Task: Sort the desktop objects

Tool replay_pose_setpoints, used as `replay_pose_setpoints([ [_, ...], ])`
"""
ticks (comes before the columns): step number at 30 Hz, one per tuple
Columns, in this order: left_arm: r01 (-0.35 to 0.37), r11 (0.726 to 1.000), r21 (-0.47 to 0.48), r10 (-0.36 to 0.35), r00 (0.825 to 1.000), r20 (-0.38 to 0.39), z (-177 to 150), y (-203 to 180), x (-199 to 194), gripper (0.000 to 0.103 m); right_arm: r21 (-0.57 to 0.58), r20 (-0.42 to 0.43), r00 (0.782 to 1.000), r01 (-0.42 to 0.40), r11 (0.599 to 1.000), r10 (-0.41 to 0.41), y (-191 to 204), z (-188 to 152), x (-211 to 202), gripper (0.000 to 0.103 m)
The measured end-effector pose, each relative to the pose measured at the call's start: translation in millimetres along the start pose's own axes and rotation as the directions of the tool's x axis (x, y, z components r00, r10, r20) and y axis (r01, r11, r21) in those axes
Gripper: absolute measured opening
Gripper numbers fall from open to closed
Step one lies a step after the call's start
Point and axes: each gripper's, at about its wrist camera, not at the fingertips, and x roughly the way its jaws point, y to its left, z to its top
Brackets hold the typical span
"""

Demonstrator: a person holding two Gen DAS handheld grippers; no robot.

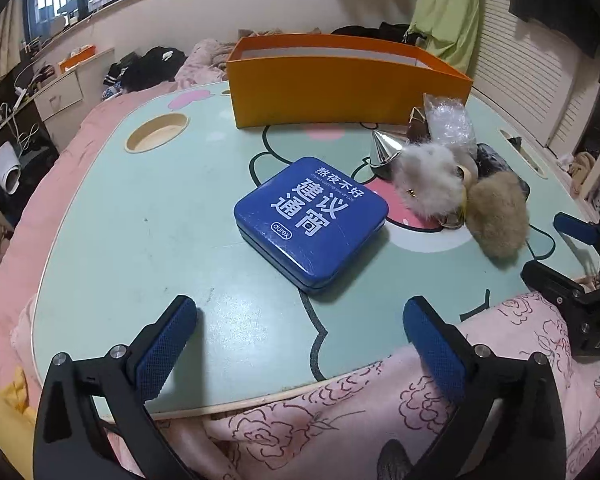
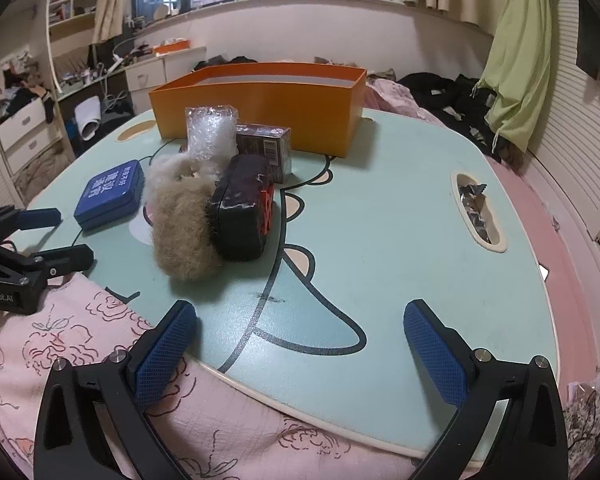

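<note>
A blue square tin (image 1: pixel 311 222) lies flat on the mint-green lap table (image 1: pixel 140 220), a little ahead of my left gripper (image 1: pixel 300 340), which stands wide open and empty over the near edge. To the tin's right sits a heap: a silver cone (image 1: pixel 385 148), a white fur pompom (image 1: pixel 430 182), a tan fur pompom (image 1: pixel 498 220), a bubble-wrap packet (image 1: pixel 450 122). In the right wrist view the tin (image 2: pixel 110 194), the tan pompom (image 2: pixel 184 232), a black case (image 2: pixel 242 212) and a dark small box (image 2: pixel 266 148) lie ahead-left of my right gripper (image 2: pixel 300 340), also wide open and empty.
An open orange box (image 1: pixel 340 80) stands at the table's far side (image 2: pixel 260 100). The table has a round cup hole (image 1: pixel 156 133) and a slot holding foil wrappers (image 2: pixel 478 210). Pink floral fabric (image 1: pixel 380 420) lies under the near edge. Each gripper shows in the other's view.
</note>
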Motion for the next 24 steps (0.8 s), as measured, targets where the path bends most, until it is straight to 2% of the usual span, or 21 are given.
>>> replay_pose_setpoints([
  [24, 0.004, 1.0, 0.008, -0.004, 1.0, 0.001, -0.9, 0.7, -0.5, 0.103, -0.049, 0.019, 0.999, -0.032, 0.998, 0.033, 0.1, -1.2, 1.7, 0.103],
])
